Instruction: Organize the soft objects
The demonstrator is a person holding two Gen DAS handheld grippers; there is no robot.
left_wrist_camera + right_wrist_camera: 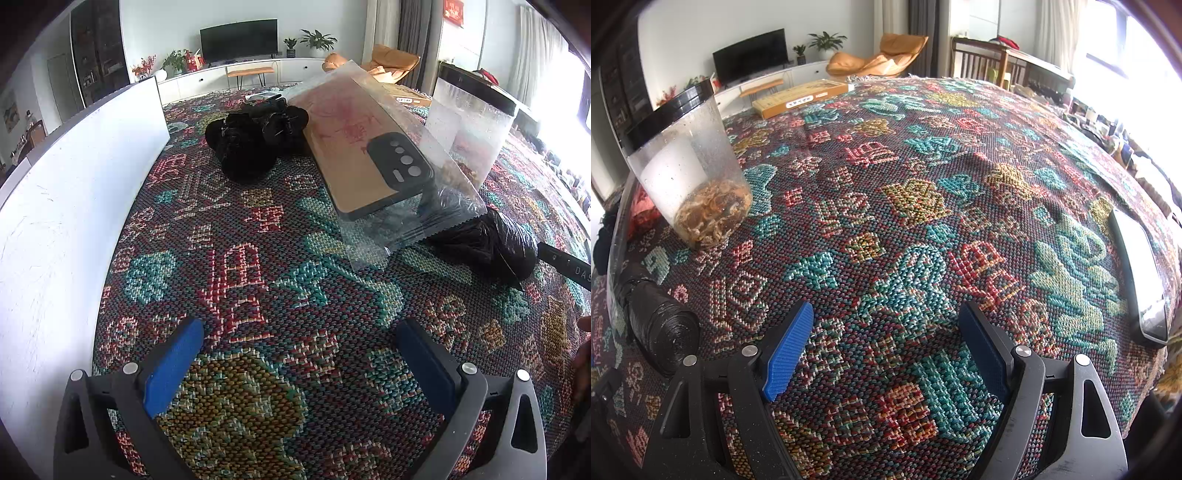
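Grippers left [297, 363] and right [886, 345] gape wide, empty, above the woven cloth [923, 206].

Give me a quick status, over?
Both jaws open, empty. Black bundle untouched by white box. Bagged case, jar, bag roll nearby.

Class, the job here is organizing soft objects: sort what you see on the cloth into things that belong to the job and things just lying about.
Likely belong to the job:
- black fluffy items
- roll of black bags
- phone case in clear bag

Just lying about:
- plastic jar
- flat yellow box
- white board
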